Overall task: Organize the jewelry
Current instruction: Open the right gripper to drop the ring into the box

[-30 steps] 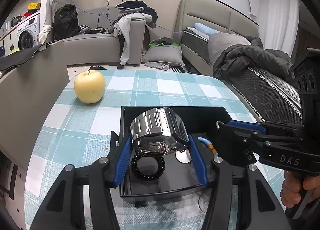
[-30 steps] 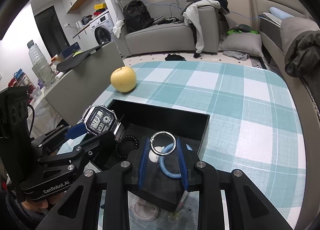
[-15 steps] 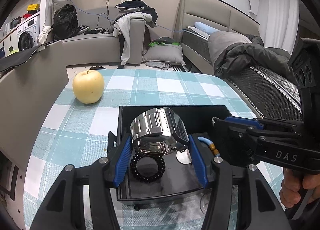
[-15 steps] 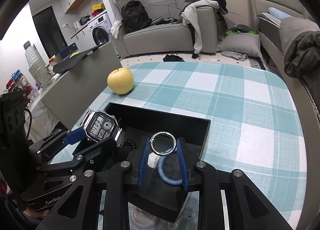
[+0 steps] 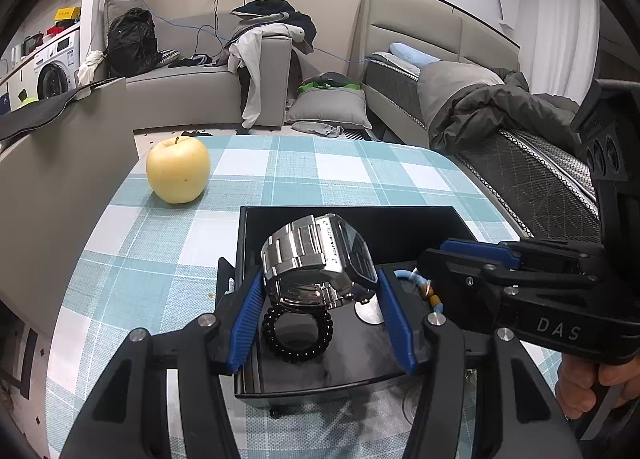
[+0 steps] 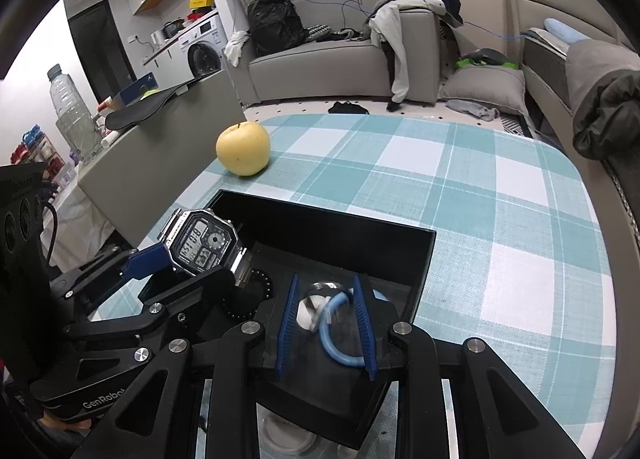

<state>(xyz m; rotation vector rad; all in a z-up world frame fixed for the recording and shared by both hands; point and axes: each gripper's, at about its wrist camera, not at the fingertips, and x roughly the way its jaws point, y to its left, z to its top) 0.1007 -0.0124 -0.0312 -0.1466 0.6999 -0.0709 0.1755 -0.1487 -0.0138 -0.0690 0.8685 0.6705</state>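
A black jewelry tray [image 5: 440, 215] [image 6: 424, 259] sits on the checked tablecloth. My left gripper [image 5: 320, 291] is shut on a silver digital watch [image 5: 316, 259] [image 6: 202, 245], held above the tray. A black bead bracelet [image 5: 298, 333] lies in the tray under it. My right gripper [image 6: 326, 299] is low over the tray's right part, its pads [image 6: 290, 311] standing a little apart from a blurred silver ring [image 6: 320, 289]. A blue bracelet [image 6: 336, 335] lies below. The right gripper also shows in the left wrist view [image 5: 460, 255].
A yellow apple [image 5: 178, 169] [image 6: 243, 153] stands on the table at the far left of the tray. A grey block [image 5: 60, 179] borders the table's left edge. A sofa and a bed lie beyond the table.
The silver ring was gripped firmly and sat higher between the right pads; now the pads have widened, and the ring is lower and blurred. The left gripper with the watch stayed put.
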